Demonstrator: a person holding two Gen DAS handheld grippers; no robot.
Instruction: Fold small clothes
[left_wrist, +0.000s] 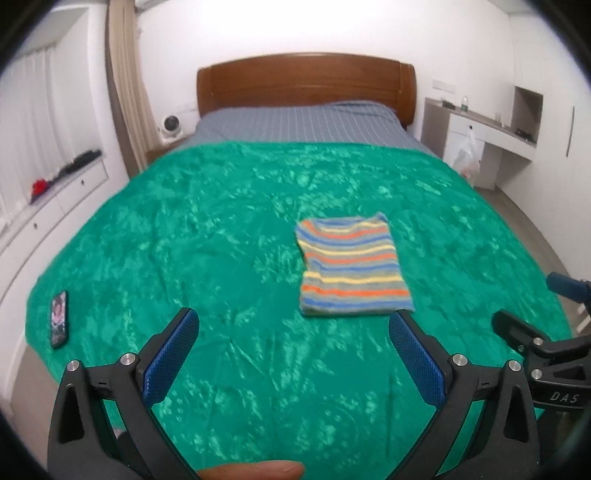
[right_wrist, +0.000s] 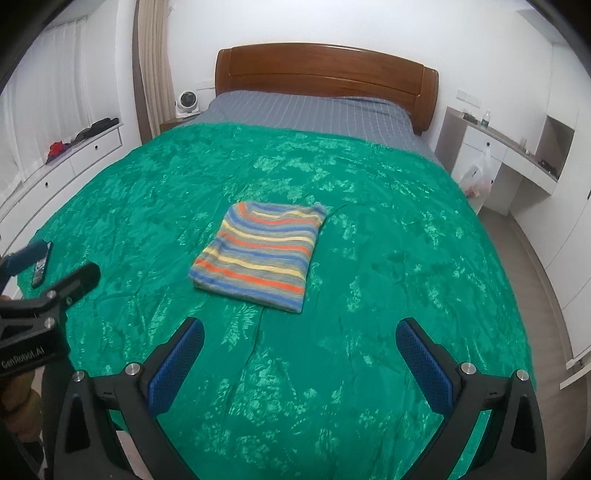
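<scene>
Well, I see the folded striped garment (right_wrist: 262, 254) lying mid-bed on the green blanket (right_wrist: 369, 258), a phone (left_wrist: 60, 318) near its left edge. Wooden headboard (right_wrist: 325, 77) behind. My left hand-held gripper (left_wrist: 293, 334) and right hand-held gripper (right_wrist: 300, 341) both gape empty.

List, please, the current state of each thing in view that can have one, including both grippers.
Striped garment: folded into a flat rectangle, lying on the green blanket, untouched.
Left gripper: open, empty, short of the garment.
Right gripper: open, empty, short of the garment.
Green blanket: spread over the bed, wrinkled.
Phone: lying flat near the blanket's left edge, screen lit.
Plastic bag: hanging from the desk.
</scene>
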